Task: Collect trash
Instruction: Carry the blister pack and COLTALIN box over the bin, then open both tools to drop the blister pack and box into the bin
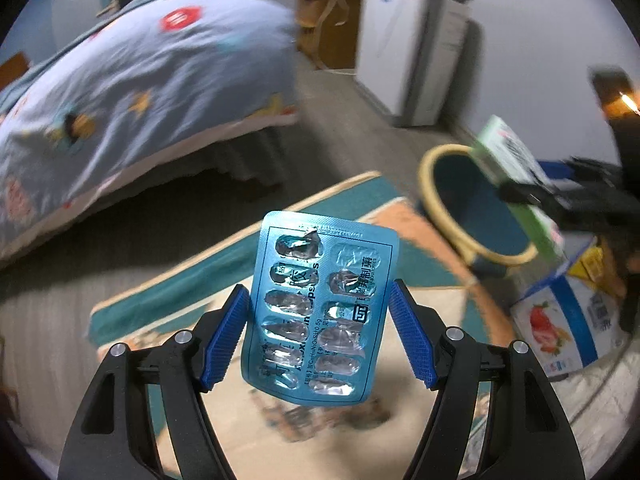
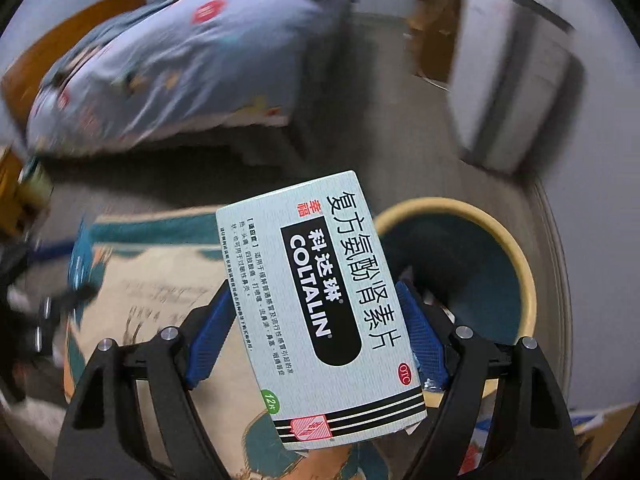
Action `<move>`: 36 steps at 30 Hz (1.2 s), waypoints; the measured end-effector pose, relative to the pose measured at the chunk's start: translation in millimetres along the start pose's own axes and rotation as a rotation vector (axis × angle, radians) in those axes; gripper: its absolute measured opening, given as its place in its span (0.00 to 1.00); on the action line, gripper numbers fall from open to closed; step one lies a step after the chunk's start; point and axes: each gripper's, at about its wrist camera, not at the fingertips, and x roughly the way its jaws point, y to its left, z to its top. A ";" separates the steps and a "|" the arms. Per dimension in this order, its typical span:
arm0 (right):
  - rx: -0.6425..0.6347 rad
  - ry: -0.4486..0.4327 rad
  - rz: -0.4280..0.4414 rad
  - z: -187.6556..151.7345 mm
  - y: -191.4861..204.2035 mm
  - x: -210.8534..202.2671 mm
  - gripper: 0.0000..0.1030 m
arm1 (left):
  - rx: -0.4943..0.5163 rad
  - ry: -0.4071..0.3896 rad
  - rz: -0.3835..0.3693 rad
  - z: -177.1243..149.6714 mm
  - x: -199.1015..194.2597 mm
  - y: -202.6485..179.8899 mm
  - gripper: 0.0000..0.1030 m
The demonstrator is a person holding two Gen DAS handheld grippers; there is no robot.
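Note:
My left gripper (image 1: 318, 312) is shut on a blue, used blister pack (image 1: 318, 304), held upright by its two long edges above a patterned rug (image 1: 224, 264). My right gripper (image 2: 320, 320) is shut on a white and pale green medicine box (image 2: 320, 304) printed COLTALIN. That box hangs just left of a round bin (image 2: 516, 264) with a cream rim and dark teal inside. In the left wrist view the same bin (image 1: 436, 196) stands to the right. The medicine box (image 1: 512, 160) and the right gripper (image 1: 532, 196) sit over its far-right rim.
A bed (image 1: 120, 92) with a blue printed quilt fills the upper left. A white appliance (image 1: 404, 48) and a brown cardboard box (image 1: 328, 24) stand by the far wall. A carton with a strawberry picture (image 1: 560, 320) lies right of the bin.

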 end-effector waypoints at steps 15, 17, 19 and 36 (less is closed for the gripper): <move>0.423 0.022 -0.065 -32.5 -134.6 18.7 0.76 | 0.097 0.099 -0.141 38.1 62.9 -122.6 0.70; 0.460 0.025 -0.061 -36.8 -146.7 21.4 0.76 | 0.109 0.098 -0.145 45.6 68.7 -132.6 0.70; 0.494 0.034 -0.066 -41.5 -158.6 25.3 0.76 | 0.127 0.089 -0.147 50.9 72.9 -142.8 0.70; 0.672 0.010 -0.060 -50.3 -193.9 46.3 0.76 | 0.267 0.089 -0.167 80.2 131.9 -178.7 0.70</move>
